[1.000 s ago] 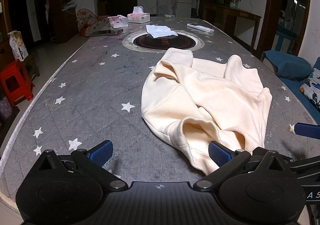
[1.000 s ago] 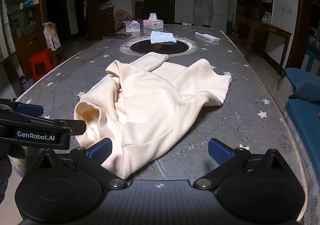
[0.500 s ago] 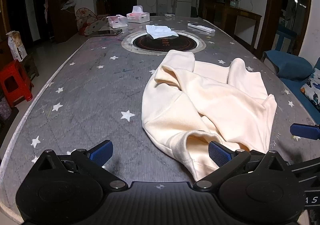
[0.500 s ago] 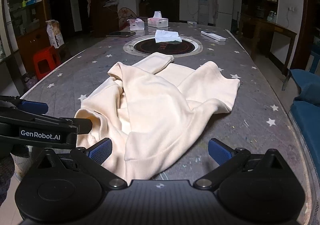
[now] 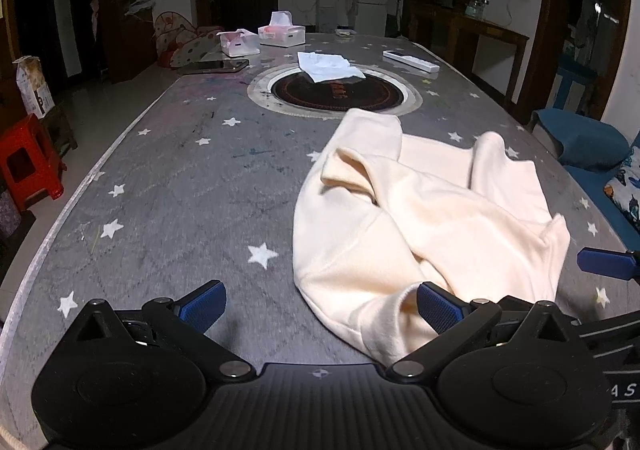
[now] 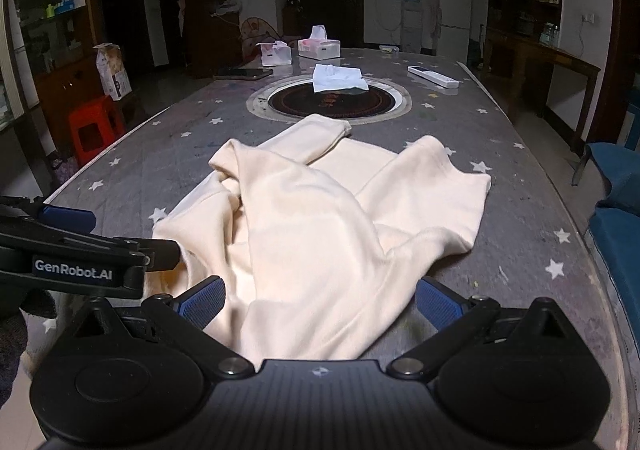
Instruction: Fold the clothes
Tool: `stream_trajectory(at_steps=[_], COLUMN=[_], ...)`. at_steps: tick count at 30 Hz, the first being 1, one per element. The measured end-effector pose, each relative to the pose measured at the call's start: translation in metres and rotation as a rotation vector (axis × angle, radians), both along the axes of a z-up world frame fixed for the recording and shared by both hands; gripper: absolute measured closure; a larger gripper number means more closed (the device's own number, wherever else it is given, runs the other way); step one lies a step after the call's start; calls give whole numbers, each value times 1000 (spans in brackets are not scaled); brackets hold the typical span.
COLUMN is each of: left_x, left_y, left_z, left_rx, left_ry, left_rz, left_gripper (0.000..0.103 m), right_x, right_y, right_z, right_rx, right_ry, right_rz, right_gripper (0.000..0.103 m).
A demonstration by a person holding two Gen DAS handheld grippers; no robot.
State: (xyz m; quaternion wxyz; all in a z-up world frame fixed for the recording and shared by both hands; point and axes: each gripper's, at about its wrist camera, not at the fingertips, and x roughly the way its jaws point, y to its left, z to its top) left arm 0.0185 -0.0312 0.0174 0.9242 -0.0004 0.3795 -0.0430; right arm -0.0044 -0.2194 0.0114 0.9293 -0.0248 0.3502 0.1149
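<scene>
A cream sweater lies crumpled on the grey star-patterned table, sleeves folded loosely over the body. My left gripper is open and empty, its right finger at the sweater's near hem. The sweater also shows in the right wrist view. My right gripper is open and empty, low over the sweater's near edge, which lies between its fingers. The left gripper's body shows at the left of the right wrist view.
A round inset hob sits mid-table with a white cloth on it. Tissue boxes, a phone and a remote lie beyond. A red stool stands left, blue seating right.
Both grippers have moved forward and lower toward the sweater's near edge. The sweater has not moved. Both stay open.
</scene>
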Motion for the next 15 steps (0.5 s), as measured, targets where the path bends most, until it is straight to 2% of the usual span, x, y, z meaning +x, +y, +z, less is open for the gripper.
stream_trajectory(at_steps=[8,15], left_x=[20,37], left_y=[10,20], left_z=[-3,-5], left_rx=[-9,-11], left_ry=[5,10], left_rz=[22,41], left_gripper=[0,1], right_x=[32,75], right_y=[-1,-2], right_z=[2,1], right_rx=[5,44], right_ry=[-16,0], right_rz=[12,41], right_gripper=[12,25])
